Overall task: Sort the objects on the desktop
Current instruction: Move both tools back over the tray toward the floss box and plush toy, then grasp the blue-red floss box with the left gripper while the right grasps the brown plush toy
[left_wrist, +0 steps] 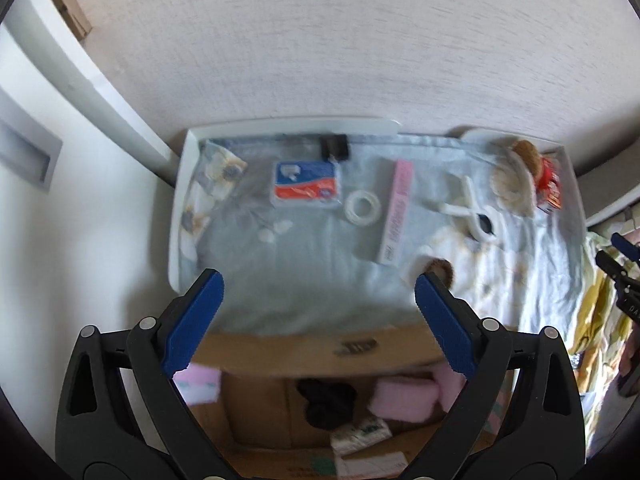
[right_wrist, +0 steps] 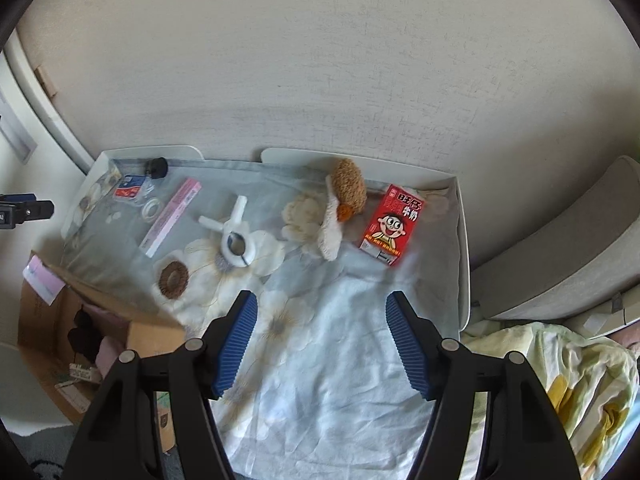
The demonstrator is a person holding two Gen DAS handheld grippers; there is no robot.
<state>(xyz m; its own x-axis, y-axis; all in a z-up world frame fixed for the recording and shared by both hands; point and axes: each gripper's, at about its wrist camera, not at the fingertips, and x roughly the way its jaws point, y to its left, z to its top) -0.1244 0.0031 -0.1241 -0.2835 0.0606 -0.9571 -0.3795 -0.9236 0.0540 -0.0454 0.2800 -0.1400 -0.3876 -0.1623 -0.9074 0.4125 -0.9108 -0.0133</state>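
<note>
Both tools hang above a white-rimmed desk (right_wrist: pixel 464 240) draped in a pale blue flowered cloth (right_wrist: pixel 320 360), pointing steeply down at it. The left tool (left_wrist: pixel 318 292) stands wide, its blue pads spread with nothing between them; below it an open brown cardboard box (left_wrist: pixel 320 352) sits against the near edge of the desk, with pink foam pieces (left_wrist: pixel 404 398) and something black (left_wrist: pixel 326 402) inside. The right tool (right_wrist: pixel 322 312) is also parted, about halfway, and empty, over a bare stretch of cloth.

Scattered on the cloth from left to right: a blue, white and orange flat packet (right_wrist: pixel 129 187), a black binder clip (right_wrist: pixel 156 168) behind it near the wall, a white roll of tape (right_wrist: pixel 151 209), a long pink and white box (right_wrist: pixel 170 216) lying slantwise, a white plastic clamp (right_wrist: pixel 236 240) with its handles pointing away, and a brown woven round scrunchie (right_wrist: pixel 173 280) close to the carton's flap. Further right lies a cream and brown plush toy (right_wrist: pixel 332 208) on its side, and just beside it a red milk carton (right_wrist: pixel 394 224) with a cartoon face, lying flat near the desk's right rim. A yellow-green crumpled blanket (right_wrist: pixel 560 384) lies off the desk to the right.
</note>
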